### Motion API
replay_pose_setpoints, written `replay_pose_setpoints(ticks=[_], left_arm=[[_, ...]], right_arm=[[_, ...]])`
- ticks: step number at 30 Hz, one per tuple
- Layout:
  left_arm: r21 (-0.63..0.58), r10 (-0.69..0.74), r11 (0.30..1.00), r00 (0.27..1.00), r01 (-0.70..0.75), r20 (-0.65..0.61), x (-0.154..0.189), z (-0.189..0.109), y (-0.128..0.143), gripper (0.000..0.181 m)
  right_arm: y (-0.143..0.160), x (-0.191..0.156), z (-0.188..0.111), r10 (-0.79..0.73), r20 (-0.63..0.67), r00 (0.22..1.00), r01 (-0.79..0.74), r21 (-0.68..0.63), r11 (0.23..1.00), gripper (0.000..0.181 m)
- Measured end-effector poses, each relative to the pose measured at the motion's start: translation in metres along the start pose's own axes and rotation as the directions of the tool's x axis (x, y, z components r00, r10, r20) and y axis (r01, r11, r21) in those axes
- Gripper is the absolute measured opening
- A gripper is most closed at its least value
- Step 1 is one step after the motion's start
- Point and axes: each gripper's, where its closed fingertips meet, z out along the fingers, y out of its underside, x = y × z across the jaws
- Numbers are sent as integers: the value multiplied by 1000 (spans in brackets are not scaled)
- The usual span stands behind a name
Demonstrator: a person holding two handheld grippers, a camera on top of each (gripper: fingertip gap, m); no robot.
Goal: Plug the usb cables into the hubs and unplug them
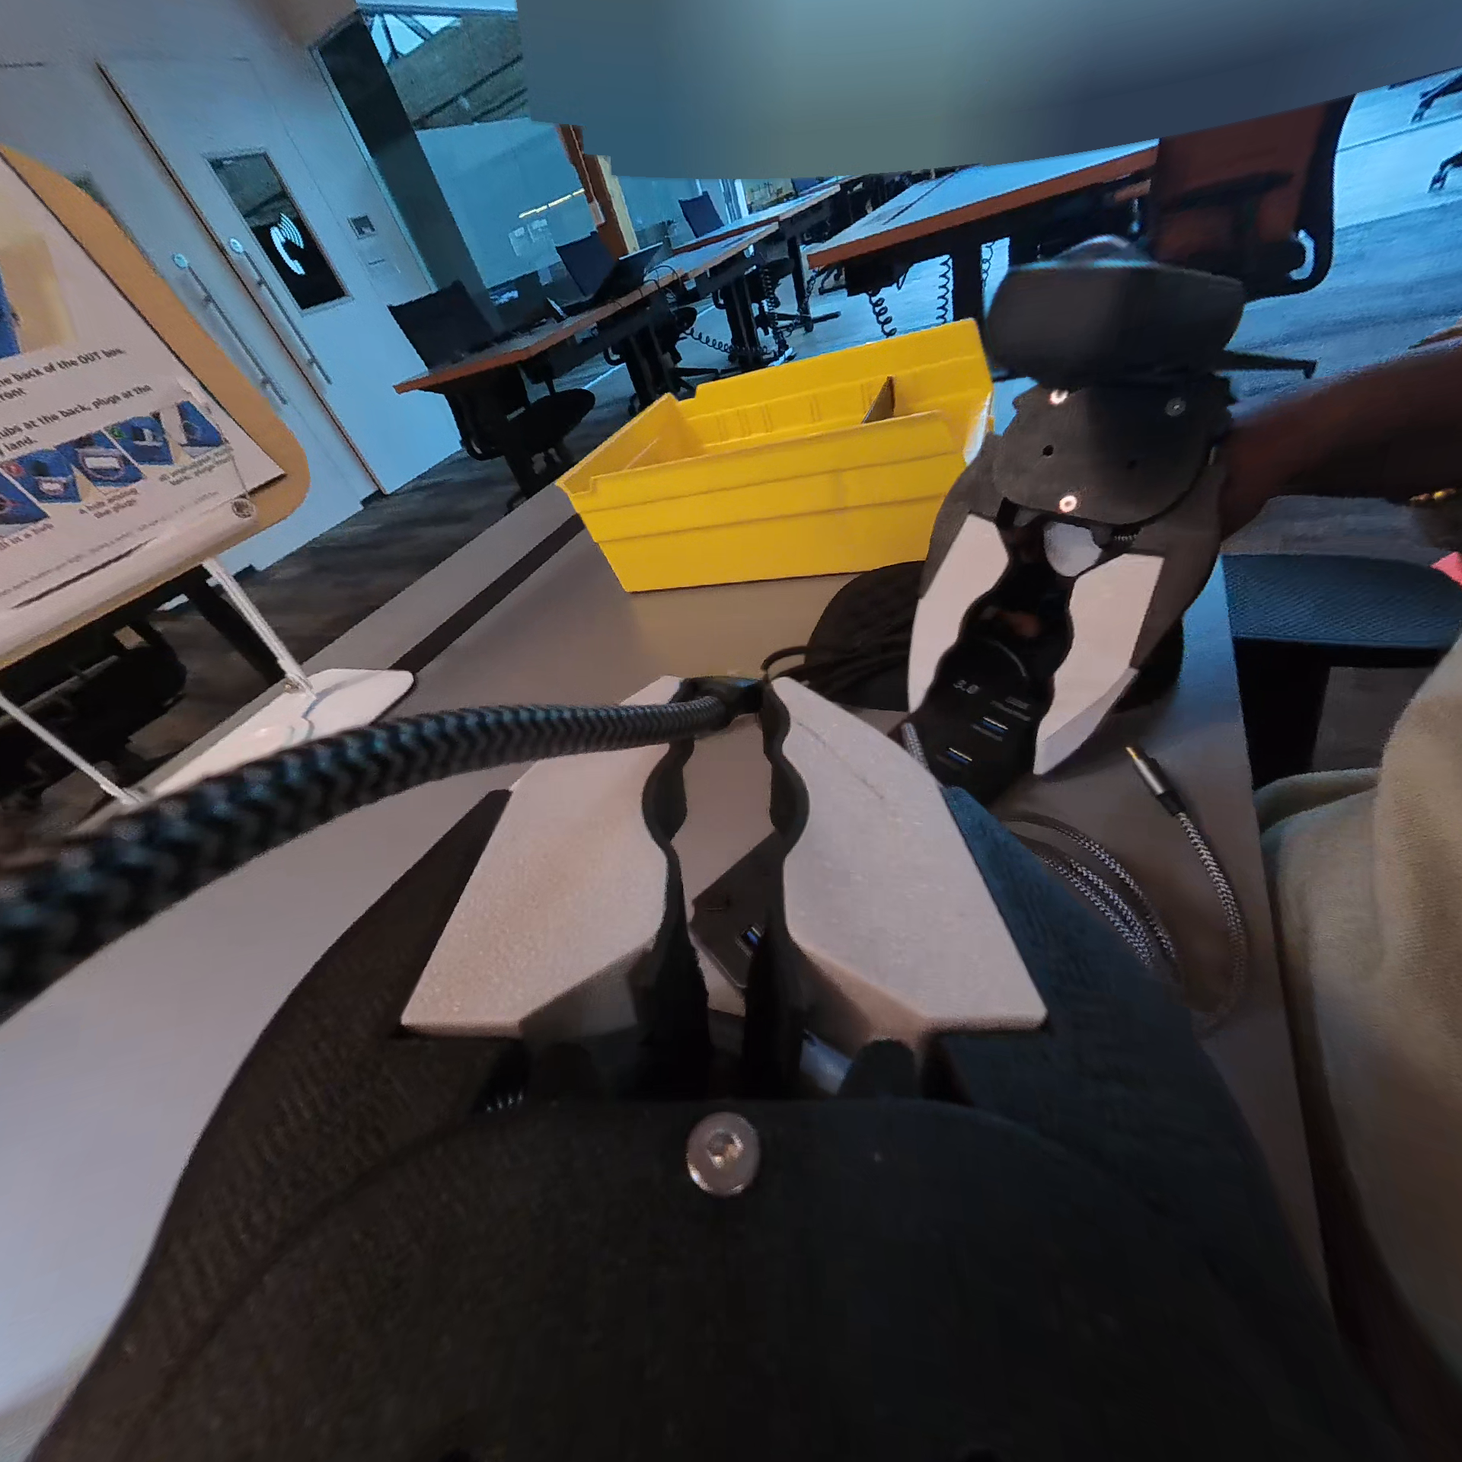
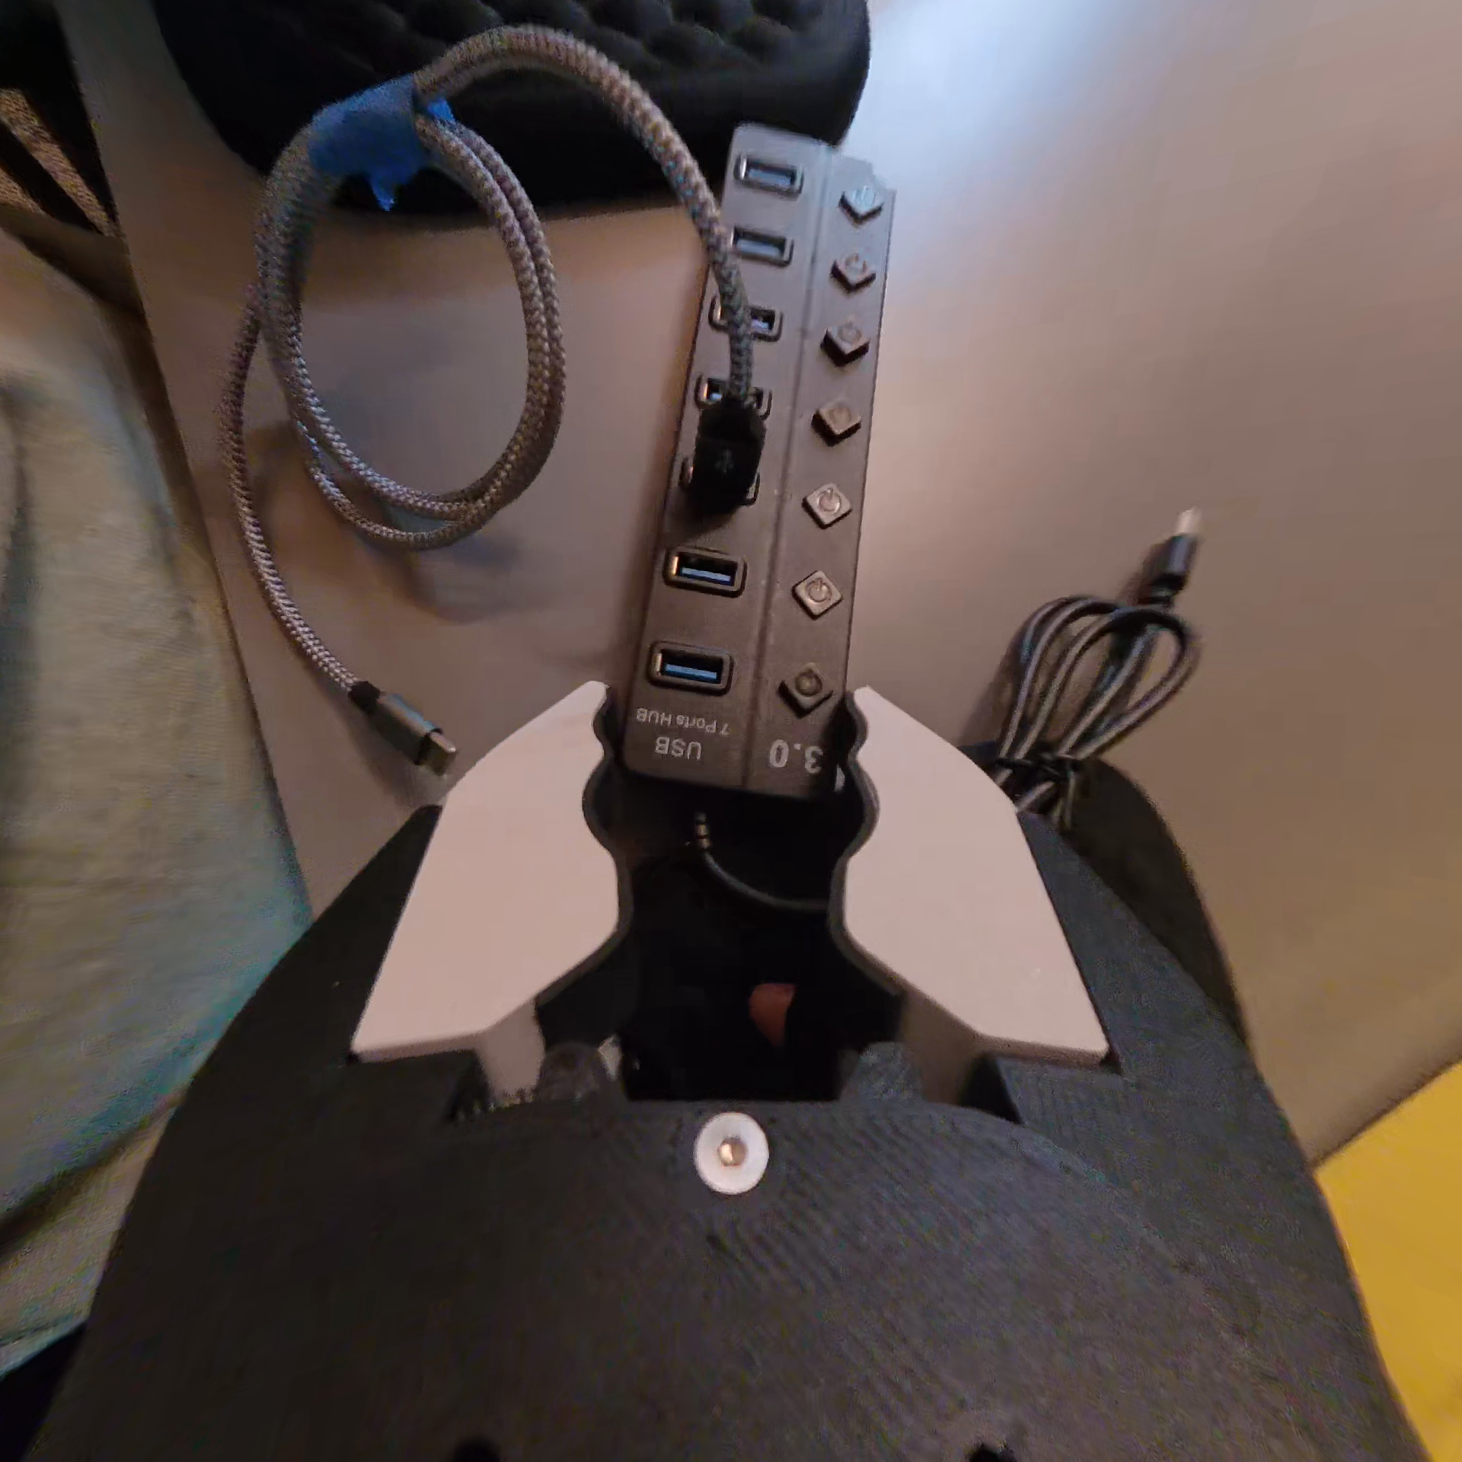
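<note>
Gripping a braided black cable (image 1: 380,759) by its plug end, left gripper (image 1: 732,696) with jaws nearly closed on it, cable trailing off left over the grey counter (image 1: 554,633). Farther right, right gripper (image 1: 1020,712) clamped around a black USB hub (image 1: 985,720). Behind, a yellow bin (image 1: 775,490); at left, an instruction card (image 1: 119,443) on a stand.

Seen from the right wrist: right gripper (image 2: 732,724), jaws part-open and pinching the near end of the USB hub (image 2: 779,475), which stretches away over the counter (image 2: 1107,316). Plugged into a middle port, a black plug (image 2: 728,459) on a grey braided cable (image 2: 316,490) coiled at left, bound with blue tape (image 2: 360,138). At right, a bundled black cable (image 2: 1100,672), lying loose.
</note>
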Motion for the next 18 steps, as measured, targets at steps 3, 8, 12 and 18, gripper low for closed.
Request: replay_pose_setpoints(ticks=[3, 8, 12, 18], left_arm=[[-30, -17, 999, 999, 16, -32, 2, 1, 6, 16], [-160, 47, 984, 983, -77, -180, 21, 9, 29, 16], [-234, 106, 954, 940, -189, -325, 42, 22, 45, 16], [-279, 141, 922, 905, -268, -402, 64, 34, 52, 16]], right_arm=[[-12, 12, -19, -121, -29, 992, 123, 49, 991, 53], [2, 22, -46, -335, 23, 942, 335, -37, 941, 53], [12, 18, -52, -382, 91, 920, 385, -15, 923, 54], [14, 19, -54, -355, 68, 932, 356, -5, 934, 54]])
